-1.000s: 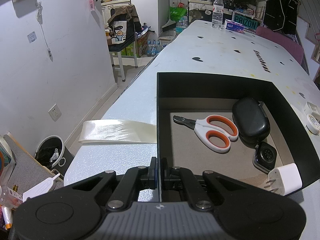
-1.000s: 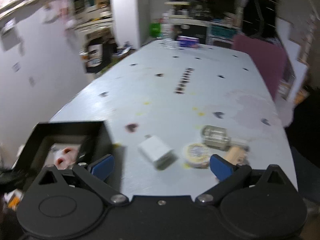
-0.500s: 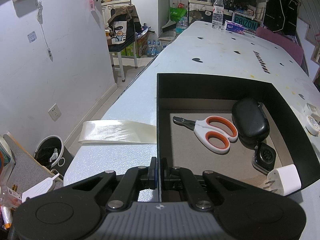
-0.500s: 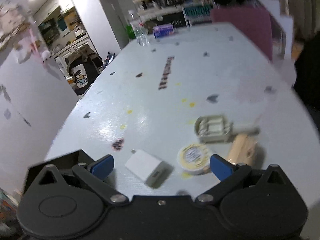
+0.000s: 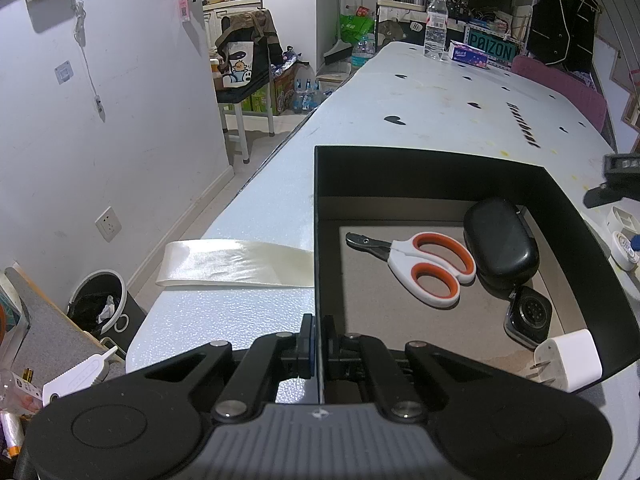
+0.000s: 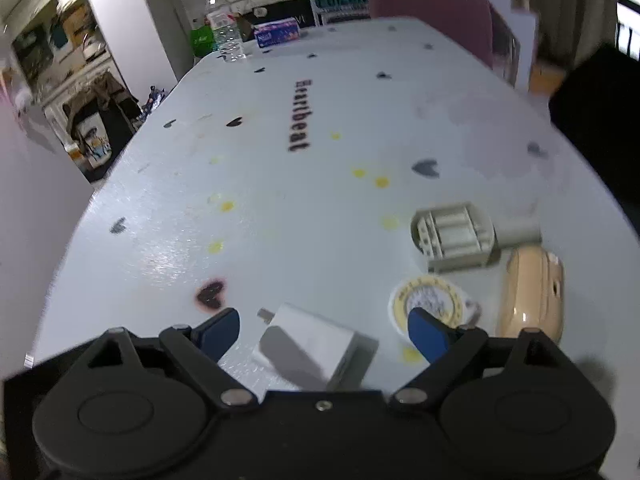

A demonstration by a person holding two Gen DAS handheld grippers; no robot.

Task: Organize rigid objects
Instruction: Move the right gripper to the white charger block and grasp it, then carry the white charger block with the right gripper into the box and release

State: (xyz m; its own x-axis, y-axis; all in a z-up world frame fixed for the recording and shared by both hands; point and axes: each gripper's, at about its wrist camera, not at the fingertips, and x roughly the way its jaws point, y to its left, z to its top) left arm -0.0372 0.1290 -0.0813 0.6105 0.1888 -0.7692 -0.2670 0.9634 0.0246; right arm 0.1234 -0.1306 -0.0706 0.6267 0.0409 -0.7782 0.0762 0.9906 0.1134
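My left gripper (image 5: 318,336) is shut on the near left wall of a black box (image 5: 420,168). In the box lie orange-handled scissors (image 5: 424,268), a black case (image 5: 500,240) and a smartwatch (image 5: 528,316). A white charger (image 5: 568,360) leans at the box's near right corner. My right gripper (image 6: 324,328) is open, its fingers on either side of a white charger (image 6: 312,344) that lies on the table. To its right lie a round tin (image 6: 432,300), a beige case (image 6: 532,292) and a white battery holder (image 6: 452,236).
A strip of wide tape (image 5: 236,264) lies on the table left of the box. A water bottle (image 6: 228,36) and a tissue pack (image 6: 276,32) stand at the far end. The table's left edge drops to the floor with a bin (image 5: 96,304).
My right gripper has moved forward and down over the table, so the white charger now sits between its open fingers. The left gripper and box have not moved.
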